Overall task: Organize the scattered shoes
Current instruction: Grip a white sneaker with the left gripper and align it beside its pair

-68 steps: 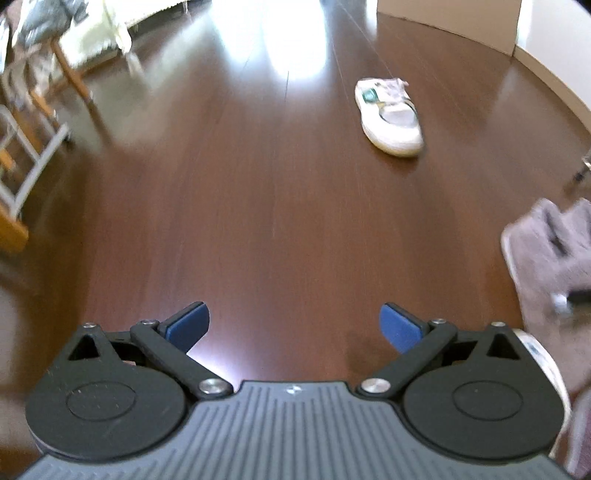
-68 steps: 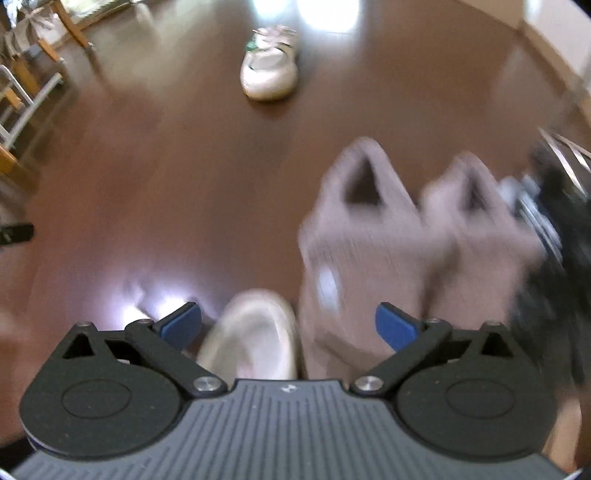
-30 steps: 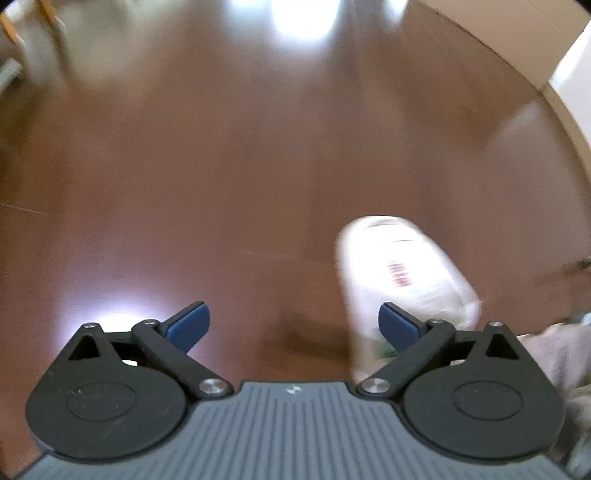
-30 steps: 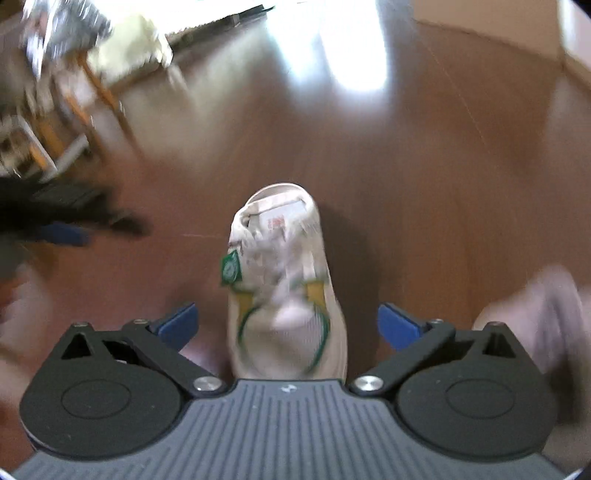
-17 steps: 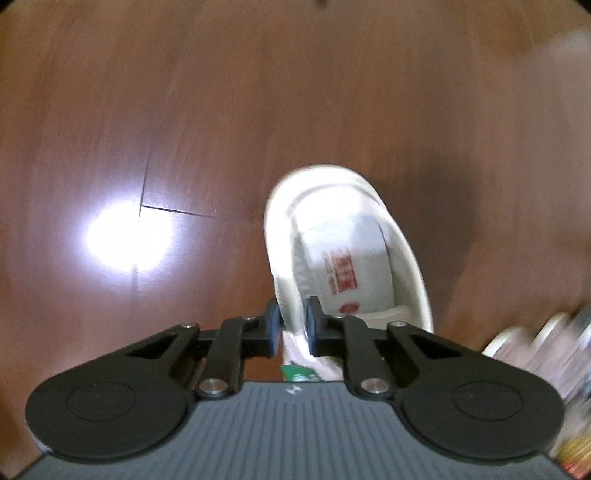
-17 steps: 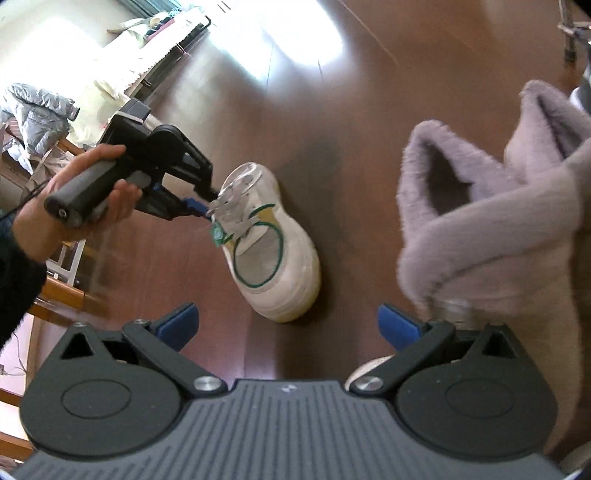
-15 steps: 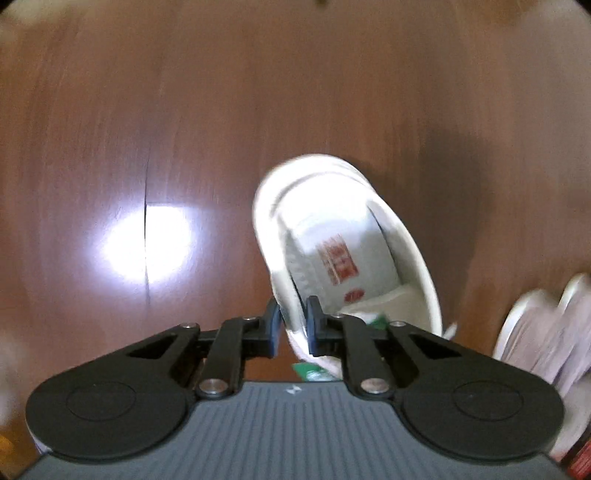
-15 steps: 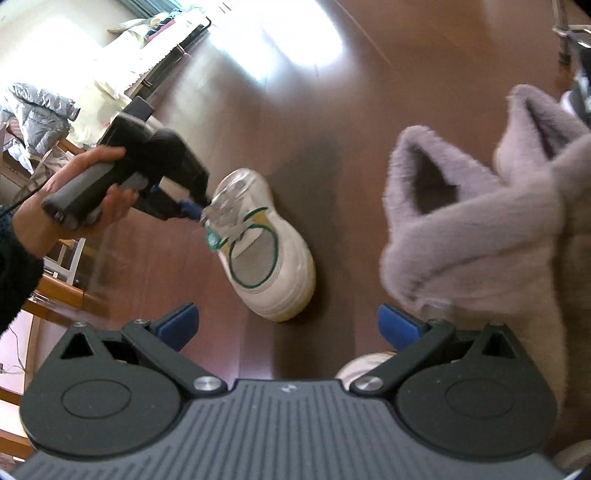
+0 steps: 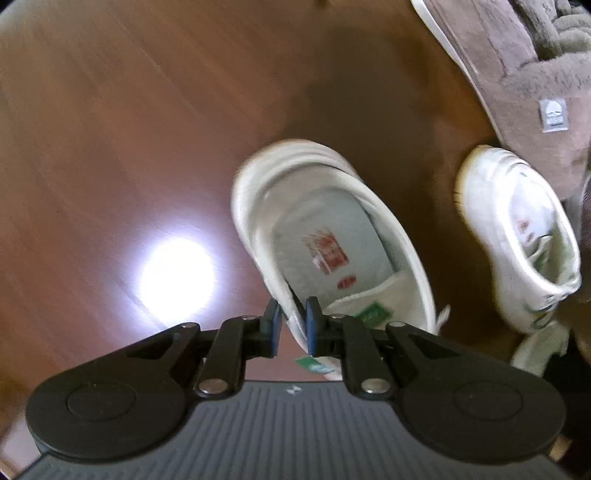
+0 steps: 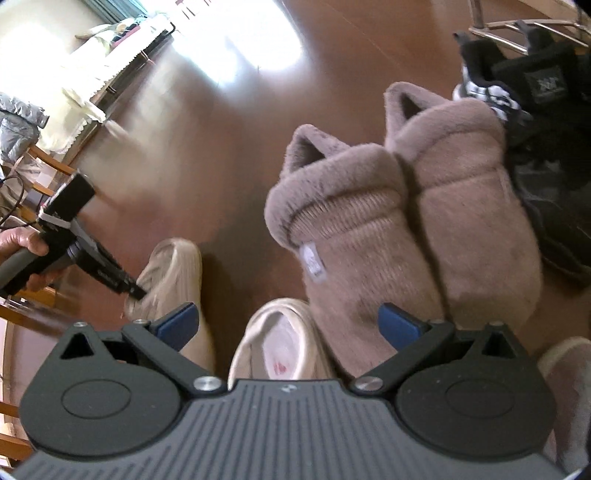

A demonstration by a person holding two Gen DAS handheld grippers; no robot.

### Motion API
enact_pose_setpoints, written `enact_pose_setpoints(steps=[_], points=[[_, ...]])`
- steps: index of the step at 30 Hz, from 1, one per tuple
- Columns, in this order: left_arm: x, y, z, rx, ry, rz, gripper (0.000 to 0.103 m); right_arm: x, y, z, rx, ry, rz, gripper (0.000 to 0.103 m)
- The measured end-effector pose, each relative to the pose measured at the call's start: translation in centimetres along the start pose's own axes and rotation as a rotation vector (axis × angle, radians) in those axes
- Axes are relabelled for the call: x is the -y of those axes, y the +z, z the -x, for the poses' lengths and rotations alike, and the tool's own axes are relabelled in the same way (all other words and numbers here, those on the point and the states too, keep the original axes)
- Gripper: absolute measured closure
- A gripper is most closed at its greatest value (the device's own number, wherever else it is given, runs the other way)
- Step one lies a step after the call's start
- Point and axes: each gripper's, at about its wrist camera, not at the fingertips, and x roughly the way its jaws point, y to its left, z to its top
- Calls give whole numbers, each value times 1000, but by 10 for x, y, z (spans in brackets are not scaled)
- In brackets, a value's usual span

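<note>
My left gripper (image 9: 291,326) is shut on the side wall of a white sneaker (image 9: 332,236) with green trim, its opening facing the camera. Its mate, a second white sneaker (image 9: 517,236), stands close to the right on the brown wooden floor (image 9: 110,110). In the right wrist view the left gripper (image 10: 135,291) grips the held sneaker (image 10: 173,273) from the left. My right gripper (image 10: 288,325) hangs open above the second sneaker (image 10: 277,347), with nothing pressed between its blue pads.
Two taupe fuzzy slippers (image 10: 369,221) stand side by side right of the sneakers, one slipper (image 9: 517,74) showing in the left wrist view. Black shoes (image 10: 546,110) and a metal rack (image 10: 517,26) lie beyond. A person's hand (image 10: 18,243) and wooden chair legs (image 10: 48,166) are at left.
The left gripper closed on the white sneaker and carried it rightward, next to the second sneaker and the slippers. The right gripper stayed open and swung over toward the slippers.
</note>
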Motion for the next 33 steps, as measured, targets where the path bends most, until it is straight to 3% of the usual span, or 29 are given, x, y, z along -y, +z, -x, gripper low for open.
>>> enact_pose_setpoints(steps=[5, 11, 20, 24, 28, 30, 32, 33], points=[[15, -21, -8, 40, -124, 201, 89, 13, -9, 14, -8, 5, -20, 1], [8, -45, -21, 1, -246, 542, 89, 19, -19, 25, -14, 2, -37, 1], [-6, -91, -36, 4, -446, 930, 87, 25, -30, 32, -22, 8, -40, 1], [17, -97, -34, 16, -464, 893, 86, 15, -40, 33, -22, 15, 25, 1], [32, -95, -37, 25, -423, 827, 84, 5, -48, 31, -34, 3, 93, 1], [31, -100, -42, 36, -433, 829, 81, 4, -51, 33, -36, 6, 95, 1], [29, -105, -36, 63, -455, 821, 68, 2, -53, 35, -37, 9, 96, 1], [29, -108, -33, 79, -467, 816, 67, 1, -54, 36, -39, 11, 98, 1]])
